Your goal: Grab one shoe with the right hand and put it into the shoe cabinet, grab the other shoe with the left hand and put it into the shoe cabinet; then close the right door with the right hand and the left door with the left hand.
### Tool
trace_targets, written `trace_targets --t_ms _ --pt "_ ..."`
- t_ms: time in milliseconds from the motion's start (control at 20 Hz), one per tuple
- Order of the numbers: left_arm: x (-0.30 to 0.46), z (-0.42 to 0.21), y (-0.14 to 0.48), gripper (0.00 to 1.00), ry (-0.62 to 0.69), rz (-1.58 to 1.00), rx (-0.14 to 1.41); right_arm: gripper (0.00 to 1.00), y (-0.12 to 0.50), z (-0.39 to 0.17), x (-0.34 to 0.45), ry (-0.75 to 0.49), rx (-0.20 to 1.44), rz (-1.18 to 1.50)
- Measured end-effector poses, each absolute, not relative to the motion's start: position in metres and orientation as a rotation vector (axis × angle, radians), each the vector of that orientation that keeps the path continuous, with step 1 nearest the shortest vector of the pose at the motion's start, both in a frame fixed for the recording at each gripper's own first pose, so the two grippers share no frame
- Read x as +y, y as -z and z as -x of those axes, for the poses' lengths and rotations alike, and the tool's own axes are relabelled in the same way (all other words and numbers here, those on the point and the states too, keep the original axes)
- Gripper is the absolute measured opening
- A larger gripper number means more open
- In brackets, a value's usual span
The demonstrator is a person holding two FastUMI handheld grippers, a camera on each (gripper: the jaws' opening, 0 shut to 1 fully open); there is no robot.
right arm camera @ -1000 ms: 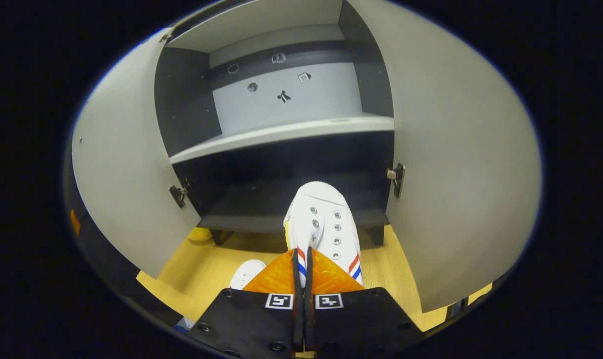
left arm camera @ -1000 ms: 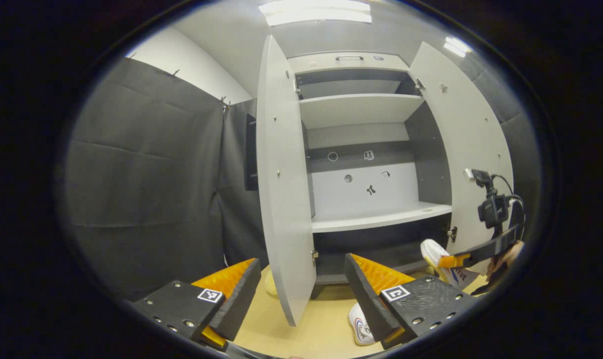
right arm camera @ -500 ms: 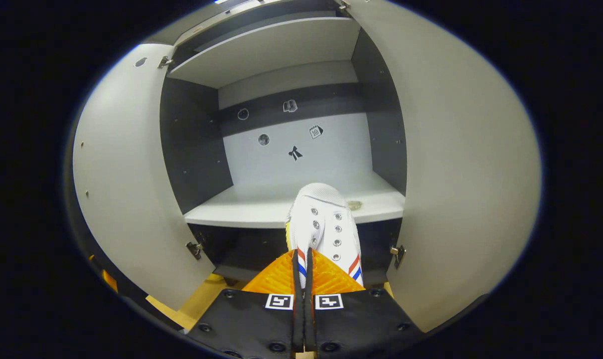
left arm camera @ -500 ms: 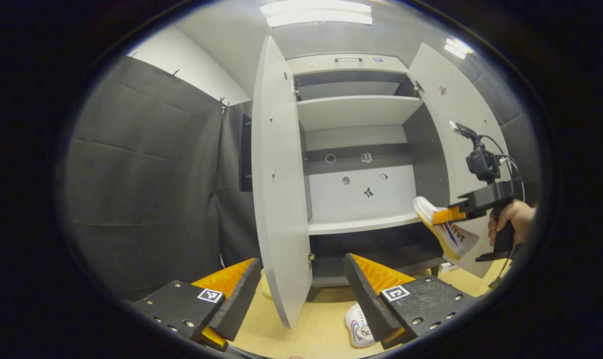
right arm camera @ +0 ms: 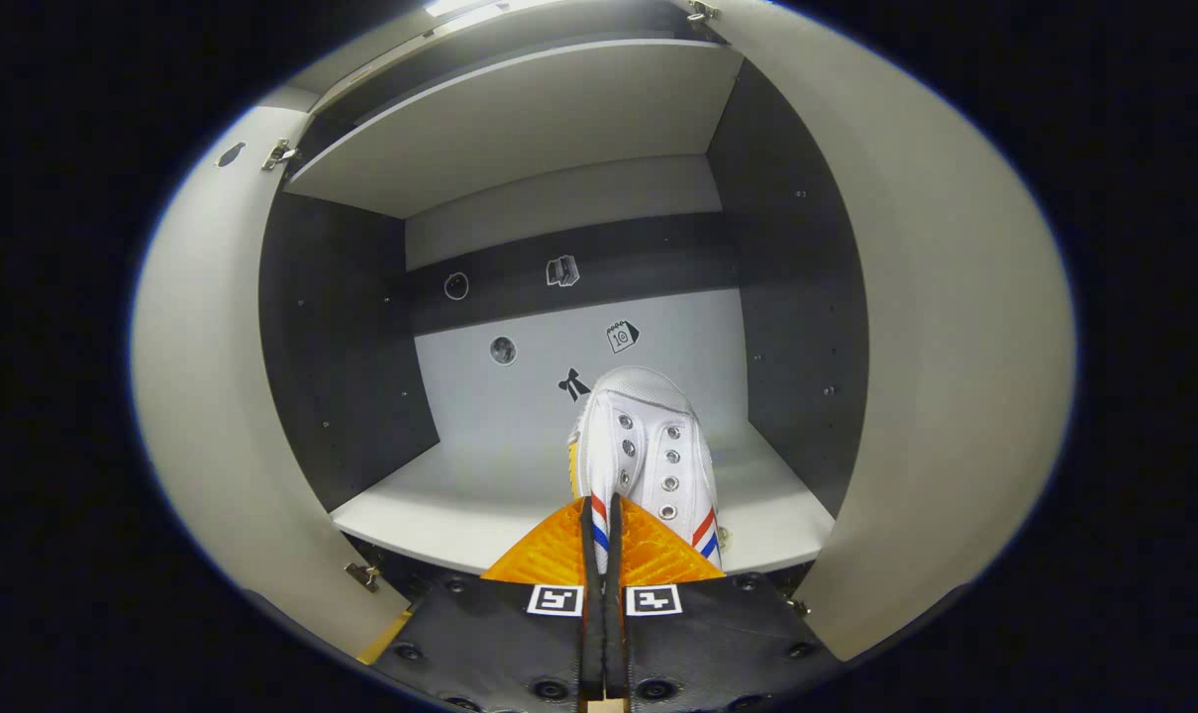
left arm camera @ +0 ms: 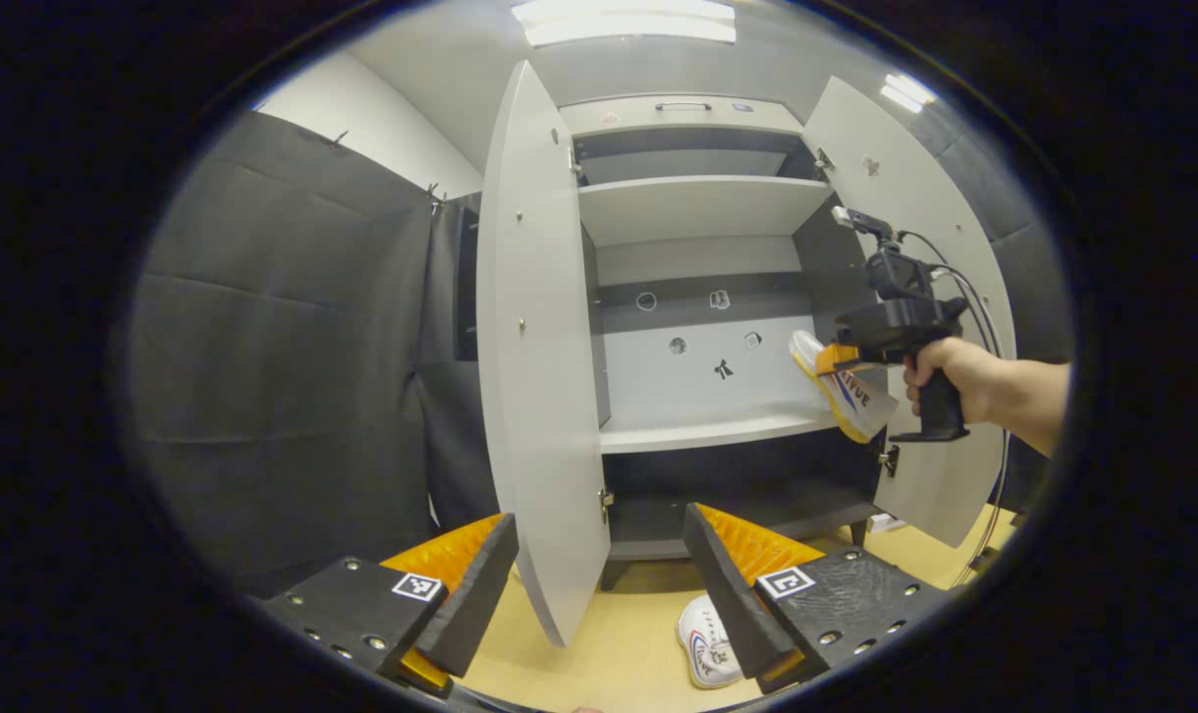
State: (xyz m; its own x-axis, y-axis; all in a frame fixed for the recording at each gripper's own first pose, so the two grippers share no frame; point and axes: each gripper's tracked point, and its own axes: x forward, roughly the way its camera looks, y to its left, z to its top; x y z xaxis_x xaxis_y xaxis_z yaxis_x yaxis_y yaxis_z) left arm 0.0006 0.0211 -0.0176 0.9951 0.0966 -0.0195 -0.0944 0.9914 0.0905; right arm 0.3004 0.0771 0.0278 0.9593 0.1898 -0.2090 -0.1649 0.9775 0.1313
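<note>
My right gripper (right arm camera: 602, 525) is shut on a white shoe (right arm camera: 644, 451) with red and blue stripes, held toe-first above the front edge of the cabinet's middle shelf (right arm camera: 480, 510). In the left gripper view the same shoe (left arm camera: 842, 386) hangs from that gripper (left arm camera: 829, 361), held by a hand (left arm camera: 955, 376), at the right side of the open cabinet. My left gripper (left arm camera: 599, 555) is open and holds nothing, low near the floor. The second white shoe (left arm camera: 703, 644) lies on the floor, partly hidden behind the left gripper's right finger.
Both cabinet doors stand open: left door (left arm camera: 535, 337) and right door (left arm camera: 931, 297). An upper shelf (left arm camera: 698, 203) and a dark bottom compartment (left arm camera: 738, 495) show inside. The floor (left arm camera: 619, 654) is light wood. Black cloth wall (left arm camera: 292, 376) hangs to the left.
The right gripper has risen with the shoe from the bottom compartment's level to the middle shelf and moved inward. The left gripper has stayed nearly still and open.
</note>
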Motion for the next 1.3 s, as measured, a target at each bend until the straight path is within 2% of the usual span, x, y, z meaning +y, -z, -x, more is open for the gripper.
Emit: trace_targets --t_ms 300,550,650,700,750,900,1200,1250,1300 --pt "0.013 -0.006 0.027 1.00 -0.072 -0.095 0.047 0.02 -0.035 -0.359 0.077 -0.127 0.249 -0.090" --pt "0.009 -0.013 0.033 1.00 -0.058 -0.082 0.063 0.02 -0.016 -0.379 0.075 -0.081 0.323 -0.106" --pt "0.005 -0.017 0.037 1.00 -0.038 -0.074 0.075 0.19 -0.033 -0.380 0.076 -0.095 0.259 -0.100" --pt "0.001 -0.019 0.038 1.00 -0.024 -0.070 0.080 0.36 -0.044 -0.380 0.080 -0.105 0.222 -0.095" --pt "-0.002 -0.023 0.041 1.00 -0.009 -0.066 0.086 0.46 -0.052 -0.376 0.081 -0.113 0.196 -0.084" --pt "-0.014 -0.036 0.046 1.00 0.037 -0.050 0.098 0.99 -0.068 -0.350 0.090 -0.154 0.152 -0.043" --pt "-0.026 -0.072 0.065 0.99 0.119 0.008 0.146 0.98 -0.081 -0.269 0.091 -0.188 0.062 -0.011" --pt "-0.025 -0.078 0.071 1.00 0.128 0.014 0.156 0.93 -0.080 -0.255 0.090 -0.188 0.053 -0.012" --pt "-0.025 -0.084 0.077 1.00 0.137 0.016 0.170 0.98 -0.078 -0.242 0.086 -0.185 0.044 -0.015"
